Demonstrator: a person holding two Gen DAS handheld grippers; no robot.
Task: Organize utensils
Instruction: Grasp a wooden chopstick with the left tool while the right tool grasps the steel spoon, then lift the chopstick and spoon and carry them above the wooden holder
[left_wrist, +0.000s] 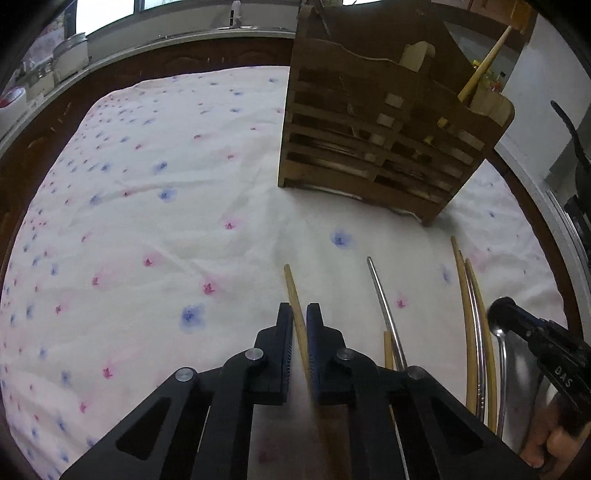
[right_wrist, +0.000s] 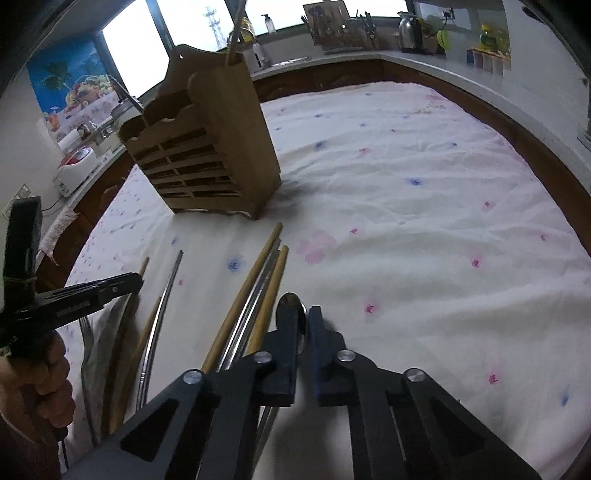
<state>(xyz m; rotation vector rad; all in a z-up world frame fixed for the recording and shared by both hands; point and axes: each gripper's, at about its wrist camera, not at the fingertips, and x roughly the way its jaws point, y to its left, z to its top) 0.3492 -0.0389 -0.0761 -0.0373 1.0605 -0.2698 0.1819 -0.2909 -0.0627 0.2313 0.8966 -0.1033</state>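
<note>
Left hand-held gripper (left_wrist: 299, 314) clamping wooden chopstick (left_wrist: 295, 295), tip toward holder (left_wrist: 376, 122)

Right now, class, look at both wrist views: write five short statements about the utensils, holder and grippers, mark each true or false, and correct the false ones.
1. The left gripper is shut on a wooden chopstick. True.
2. The right gripper holds a fork. False: it is shut on a metal spoon.
3. The wooden utensil holder lies on its side. False: it stands upright on the floral cloth.
4. Other chopsticks, wooden and metal, lie loose on the cloth. True.
5. The utensil holder is empty. False: a wooden handle sticks up out of it.
</note>
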